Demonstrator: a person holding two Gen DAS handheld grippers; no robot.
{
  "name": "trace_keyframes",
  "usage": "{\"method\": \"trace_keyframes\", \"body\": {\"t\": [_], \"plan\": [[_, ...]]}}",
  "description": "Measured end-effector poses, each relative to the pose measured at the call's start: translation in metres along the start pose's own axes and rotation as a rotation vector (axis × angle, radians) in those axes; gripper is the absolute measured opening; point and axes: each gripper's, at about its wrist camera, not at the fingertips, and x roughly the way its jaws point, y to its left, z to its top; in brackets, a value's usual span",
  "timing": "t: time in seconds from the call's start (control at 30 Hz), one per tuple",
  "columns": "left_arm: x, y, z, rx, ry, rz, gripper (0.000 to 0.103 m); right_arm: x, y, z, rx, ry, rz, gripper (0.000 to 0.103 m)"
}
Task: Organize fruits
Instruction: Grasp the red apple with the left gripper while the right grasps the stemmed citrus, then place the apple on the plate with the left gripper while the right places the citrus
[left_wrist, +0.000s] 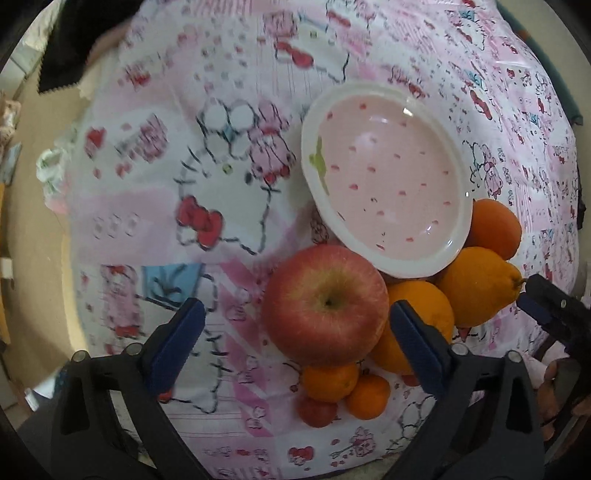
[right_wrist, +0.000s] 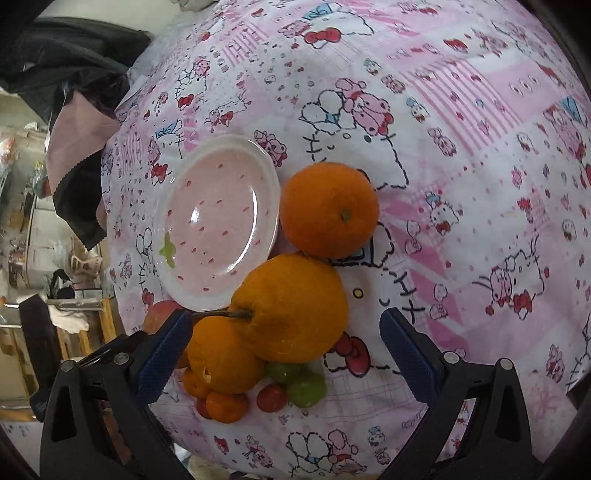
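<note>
A pink strawberry-pattern bowl (left_wrist: 388, 192) with a white rim lies on the cartoon tablecloth, holding nothing; it also shows in the right wrist view (right_wrist: 221, 221). A red apple (left_wrist: 327, 304) sits in front of it, between my left gripper's (left_wrist: 295, 332) open fingers. Oranges (left_wrist: 476, 286) crowd beside the bowl, with small tangerines (left_wrist: 330, 382) and a small red fruit (left_wrist: 317, 411) nearer me. My right gripper (right_wrist: 286, 334) is open above a stemmed orange (right_wrist: 291, 308); another orange (right_wrist: 328, 210) lies beyond. Green (right_wrist: 306, 387) and red (right_wrist: 271, 397) small fruits lie below it.
The pink cartoon tablecloth (right_wrist: 461, 184) covers a round table. Dark and pink cloth (right_wrist: 74, 129) hangs off its far left edge. The right gripper's tip (left_wrist: 554, 310) shows at the right of the left wrist view. Room clutter lies beyond the table edge.
</note>
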Motion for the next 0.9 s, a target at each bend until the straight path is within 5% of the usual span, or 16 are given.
{"method": "trace_keyframes", "body": {"t": [0.5,0.6,0.9], "plan": [[0.041,-0.02,0.003,0.02,0.043,0.025,0.095,0.032,0.009,-0.005,-0.071,0.082,-0.088,0.101],[0.04,-0.019,0.003,0.006,0.049,-0.013,0.084,0.042,0.01,-0.006,-0.083,0.109,-0.112,0.1],[0.028,-0.02,-0.007,0.066,0.006,0.033,0.083,0.049,0.021,-0.011,-0.166,0.104,-0.151,0.08]]}}
